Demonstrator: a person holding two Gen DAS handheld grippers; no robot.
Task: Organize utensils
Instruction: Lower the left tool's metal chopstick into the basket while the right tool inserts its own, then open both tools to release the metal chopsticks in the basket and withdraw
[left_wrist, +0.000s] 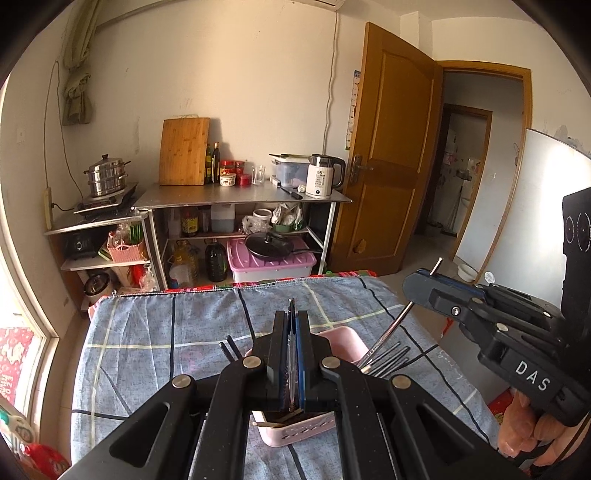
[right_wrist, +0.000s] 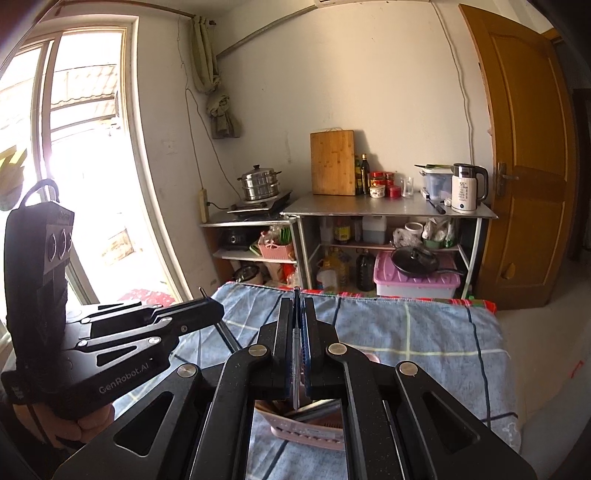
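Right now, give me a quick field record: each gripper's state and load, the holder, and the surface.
left gripper: shut on a thin utensil, above the holder
right gripper: shut on a metal chopstick, tip angled down to the holder
pink utensil holder: on the table, already has several dark utensils in it
tablecloth: blue plaid

"DAS" on right gripper; "GenRobot.AI" on left gripper; "55°" on kettle.

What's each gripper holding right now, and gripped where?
Left gripper: a thin dark utensil, clamped near its top. Right gripper: a metal chopstick, clamped near its upper end.
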